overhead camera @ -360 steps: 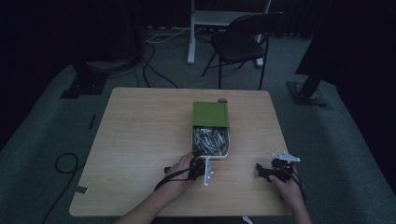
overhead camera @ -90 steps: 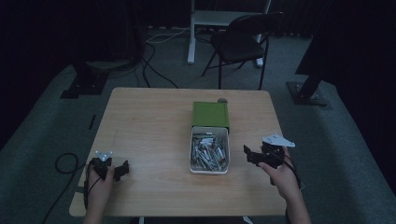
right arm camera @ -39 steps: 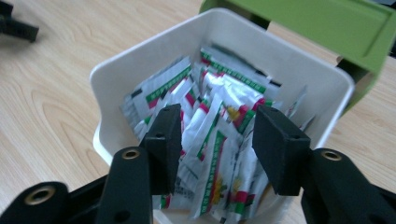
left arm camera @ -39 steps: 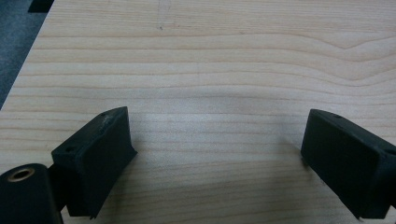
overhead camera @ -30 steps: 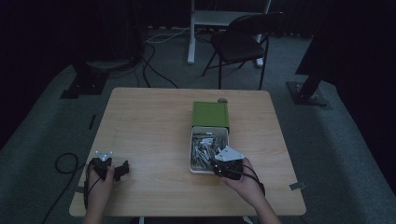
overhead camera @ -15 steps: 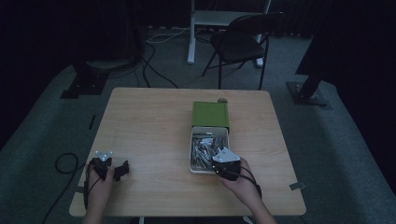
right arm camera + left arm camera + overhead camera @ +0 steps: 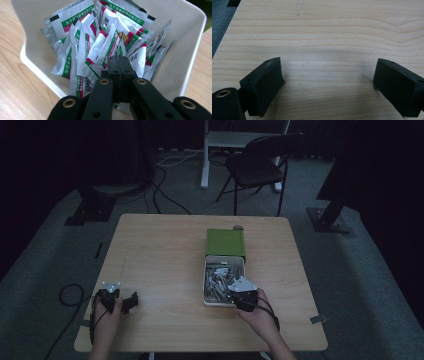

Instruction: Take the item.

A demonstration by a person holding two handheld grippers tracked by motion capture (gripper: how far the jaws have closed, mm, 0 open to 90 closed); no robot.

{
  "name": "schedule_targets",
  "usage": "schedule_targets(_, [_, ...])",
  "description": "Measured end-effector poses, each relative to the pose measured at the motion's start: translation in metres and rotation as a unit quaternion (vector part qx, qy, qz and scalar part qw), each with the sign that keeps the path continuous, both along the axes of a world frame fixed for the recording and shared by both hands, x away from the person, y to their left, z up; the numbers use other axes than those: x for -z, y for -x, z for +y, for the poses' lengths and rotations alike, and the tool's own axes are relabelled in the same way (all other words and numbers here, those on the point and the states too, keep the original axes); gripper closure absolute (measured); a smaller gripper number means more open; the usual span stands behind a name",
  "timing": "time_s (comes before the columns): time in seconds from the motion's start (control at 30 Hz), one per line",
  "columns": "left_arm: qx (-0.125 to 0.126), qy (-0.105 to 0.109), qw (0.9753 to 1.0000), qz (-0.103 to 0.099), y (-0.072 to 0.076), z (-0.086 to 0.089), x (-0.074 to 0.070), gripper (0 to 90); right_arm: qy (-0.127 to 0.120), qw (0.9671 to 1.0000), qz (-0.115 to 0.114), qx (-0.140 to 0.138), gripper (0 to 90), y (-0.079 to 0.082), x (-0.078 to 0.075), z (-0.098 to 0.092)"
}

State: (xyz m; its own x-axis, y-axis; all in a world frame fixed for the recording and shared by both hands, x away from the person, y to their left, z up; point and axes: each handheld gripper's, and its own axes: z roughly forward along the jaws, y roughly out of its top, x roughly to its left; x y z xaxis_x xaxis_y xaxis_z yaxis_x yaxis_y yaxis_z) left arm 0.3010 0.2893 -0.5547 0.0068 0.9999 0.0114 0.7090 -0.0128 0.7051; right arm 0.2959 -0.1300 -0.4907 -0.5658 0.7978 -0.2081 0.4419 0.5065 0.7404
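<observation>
My right gripper (image 7: 119, 65) has its 2 jaws pressed together, dipped into the 1 white rectangular plastic tray (image 7: 192, 47), among its heap of silver foil sachets with green and red print (image 7: 82, 50); whether a sachet is pinched I cannot tell. Behind the tray sits 1 green box (image 7: 225, 242). My left gripper (image 7: 328, 82) rests far left of the tray on the pale wooden worktop (image 7: 332, 32), jaws wide apart and holding nothing.
</observation>
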Motion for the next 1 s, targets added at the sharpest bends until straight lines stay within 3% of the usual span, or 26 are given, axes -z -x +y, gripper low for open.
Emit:
schedule_targets(0.37, [0.000, 0.000, 1.0000, 0.000, 0.000, 0.000, 0.000, 9.5, -0.039, 0.9992, 0.006, 0.001, 90.0, -0.003, -0.014, -0.004])
schedule_targets(1.0, [0.000, 0.000, 1.0000, 0.001, 0.000, 0.000, 0.000, 9.5, -0.101, 0.9949, -0.012, -0.004, 90.0, -0.004, -0.050, -0.013])
